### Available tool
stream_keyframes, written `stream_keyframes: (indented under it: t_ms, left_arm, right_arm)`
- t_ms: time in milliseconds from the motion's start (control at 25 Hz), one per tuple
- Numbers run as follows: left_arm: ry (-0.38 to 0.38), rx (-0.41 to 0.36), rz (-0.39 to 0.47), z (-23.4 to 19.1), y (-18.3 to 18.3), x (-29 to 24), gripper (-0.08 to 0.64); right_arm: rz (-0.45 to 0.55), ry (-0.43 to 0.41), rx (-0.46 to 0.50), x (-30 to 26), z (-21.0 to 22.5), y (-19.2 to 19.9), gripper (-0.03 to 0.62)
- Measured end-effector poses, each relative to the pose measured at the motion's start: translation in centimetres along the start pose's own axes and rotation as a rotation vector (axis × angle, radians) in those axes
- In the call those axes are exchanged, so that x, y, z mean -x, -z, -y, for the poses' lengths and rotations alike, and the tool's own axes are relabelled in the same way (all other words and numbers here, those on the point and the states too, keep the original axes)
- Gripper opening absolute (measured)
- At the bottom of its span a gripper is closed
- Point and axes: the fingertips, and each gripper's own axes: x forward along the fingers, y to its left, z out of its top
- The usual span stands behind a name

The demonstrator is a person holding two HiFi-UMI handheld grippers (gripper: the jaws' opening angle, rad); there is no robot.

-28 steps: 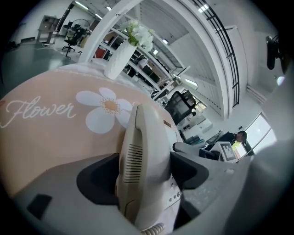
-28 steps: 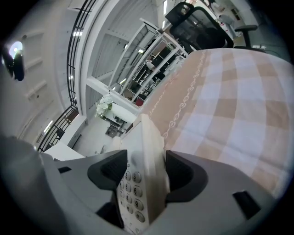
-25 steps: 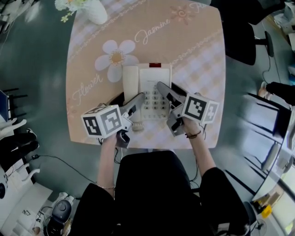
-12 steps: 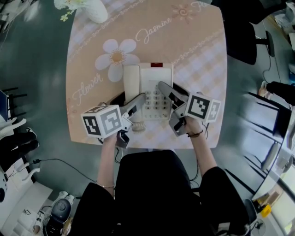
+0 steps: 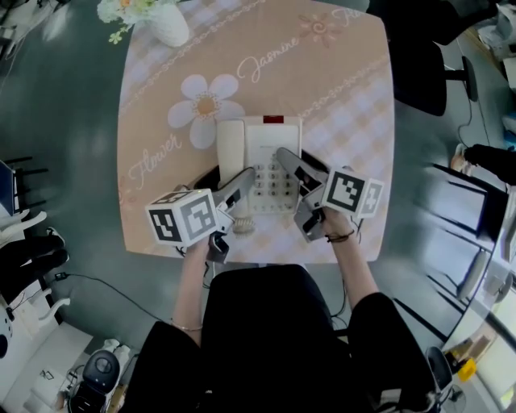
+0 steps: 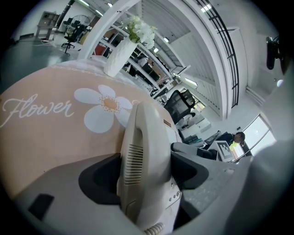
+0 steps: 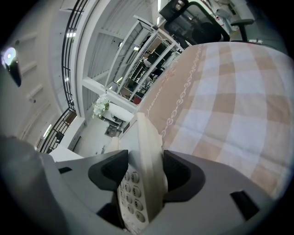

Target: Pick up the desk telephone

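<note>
Item: white plastic desk telephone (image 5: 270,161) with grey keypad, handset lying along its left side. Position: middle of the square bench (image 5: 347,89) covered in peach checked cloth, nearer the bench's near edge

Left tongs (image 6: 147,172): closed on the telephone's handset side, both pads pressed against it

Right tongs (image 7: 144,172): closed on the telephone's right edge, beside the keypad

White vase (image 5: 168,24) of pale flowers: far left corner of the bench
</note>
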Motion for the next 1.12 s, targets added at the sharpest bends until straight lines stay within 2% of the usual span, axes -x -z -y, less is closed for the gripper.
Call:
stream_keyframes:
  t_ms: [160, 560, 1120]
  left_arm:
    - [0.008, 0.018, 0.006, 0.3, 0.0, 0.0, 0.328]
    - [0.012, -0.025, 0.011, 1.6, -0.9, 1.2, 0.327]
    - [0.04, -0.061, 0.058, 4.9, -1.5, 4.4, 0.327]
  right_arm:
    - [0.001, 0.011, 0.008, 0.4, -0.1, -0.3, 0.225]
    - [0.032, -0.005, 0.016, 1.4, -1.7, -0.9, 0.227]
    - [0.084, -0.03, 0.086, 4.6, -5.5, -1.9, 0.227]
